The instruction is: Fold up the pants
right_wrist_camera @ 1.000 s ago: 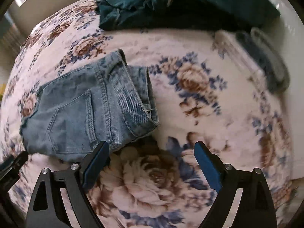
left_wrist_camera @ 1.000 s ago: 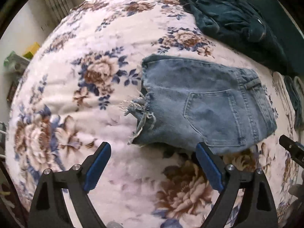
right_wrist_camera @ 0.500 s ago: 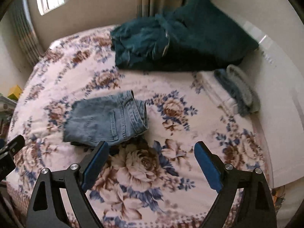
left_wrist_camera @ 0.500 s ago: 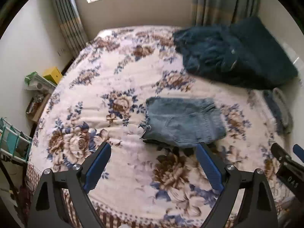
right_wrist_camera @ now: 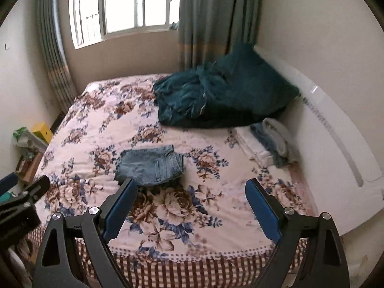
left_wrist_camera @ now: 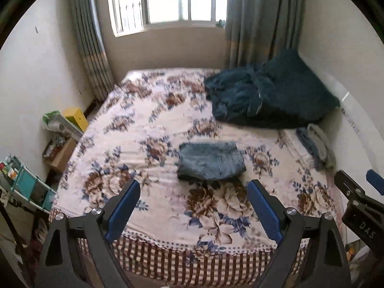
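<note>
Light blue denim shorts (left_wrist_camera: 211, 162) lie folded in a compact stack on the floral bedspread (left_wrist_camera: 148, 129), near the middle of the bed; they also show in the right wrist view (right_wrist_camera: 150, 165). My left gripper (left_wrist_camera: 194, 200) is open and empty, held well back above the foot of the bed. My right gripper (right_wrist_camera: 191, 198) is open and empty too, equally far back. Each gripper's edge shows in the other's view: the right one (left_wrist_camera: 360, 196) and the left one (right_wrist_camera: 21, 192).
A dark teal blanket and pillow (left_wrist_camera: 268, 98) lie heaped at the far right of the bed. Folded cloths (left_wrist_camera: 316, 146) lie by the white headboard (right_wrist_camera: 336, 129). Boxes and a shelf (left_wrist_camera: 60, 129) stand by the left wall. A window (left_wrist_camera: 168, 0) is behind.
Both grippers have pulled far back and up from the shorts, from close over them to beyond the foot of the bed. The shorts stay folded where they lay.
</note>
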The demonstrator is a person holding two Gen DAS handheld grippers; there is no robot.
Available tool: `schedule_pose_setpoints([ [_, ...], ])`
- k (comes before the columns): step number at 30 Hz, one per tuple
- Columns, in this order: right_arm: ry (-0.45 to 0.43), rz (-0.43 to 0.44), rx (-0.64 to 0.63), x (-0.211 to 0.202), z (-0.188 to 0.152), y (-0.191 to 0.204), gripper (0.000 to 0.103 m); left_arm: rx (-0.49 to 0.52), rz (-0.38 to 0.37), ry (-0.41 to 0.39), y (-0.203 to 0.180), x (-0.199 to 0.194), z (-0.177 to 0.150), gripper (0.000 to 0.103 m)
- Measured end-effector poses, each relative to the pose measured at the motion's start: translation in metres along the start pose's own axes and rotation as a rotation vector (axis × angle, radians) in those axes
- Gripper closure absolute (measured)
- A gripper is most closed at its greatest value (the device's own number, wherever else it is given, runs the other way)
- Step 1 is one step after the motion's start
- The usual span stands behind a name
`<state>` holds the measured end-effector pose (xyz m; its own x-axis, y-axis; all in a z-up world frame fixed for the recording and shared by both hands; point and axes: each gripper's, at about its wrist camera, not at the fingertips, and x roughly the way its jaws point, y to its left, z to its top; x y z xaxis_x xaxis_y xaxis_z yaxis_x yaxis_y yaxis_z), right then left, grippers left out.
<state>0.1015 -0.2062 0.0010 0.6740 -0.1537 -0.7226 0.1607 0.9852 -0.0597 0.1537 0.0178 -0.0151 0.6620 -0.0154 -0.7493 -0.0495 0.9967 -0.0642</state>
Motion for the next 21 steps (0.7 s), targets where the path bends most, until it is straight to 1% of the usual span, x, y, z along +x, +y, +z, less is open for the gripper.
schedule_pose_setpoints([
  [1, -0.01, -0.004, 0.007, -0.02, -0.002, 0.0, 0.01, -0.003, -0.002, -0.014, 0.004, -0.013, 0.001, 0.008],
  [3, -0.021, 0.007, 0.022, -0.046, -0.003, 0.0, 0.01, -0.005, 0.003, -0.045, 0.01, -0.035, 0.002, 0.005],
  [6, -0.052, 0.02, 0.035, -0.086, -0.007, 0.003, 0.01, -0.001, 0.019, -0.084, 0.019, -0.063, 0.001, 0.005],
  [11, -0.09, 0.036, 0.032, -0.13, -0.011, 0.011, 0.01, 0.01, 0.018, -0.097, 0.027, -0.09, -0.008, 0.004],
  [13, -0.096, 0.041, 0.028, -0.14, -0.013, 0.015, 0.01, 0.011, 0.021, -0.103, 0.029, -0.095, -0.013, 0.0],
  [15, -0.108, 0.031, 0.019, -0.145, -0.014, 0.02, 0.009, 0.007, 0.029, -0.117, 0.032, -0.098, -0.016, 0.0],
  [17, -0.116, 0.03, 0.013, -0.144, -0.013, 0.024, 0.008, -0.005, 0.033, -0.127, 0.036, -0.099, -0.018, 0.0],
  [18, -0.119, 0.032, 0.013, -0.143, -0.013, 0.025, 0.004, -0.013, 0.035, -0.127, 0.039, -0.097, -0.018, 0.0],
  [21, -0.127, 0.031, 0.012, -0.138, -0.015, 0.028, 0.004, -0.021, 0.045, -0.13, 0.042, -0.089, -0.019, 0.0],
])
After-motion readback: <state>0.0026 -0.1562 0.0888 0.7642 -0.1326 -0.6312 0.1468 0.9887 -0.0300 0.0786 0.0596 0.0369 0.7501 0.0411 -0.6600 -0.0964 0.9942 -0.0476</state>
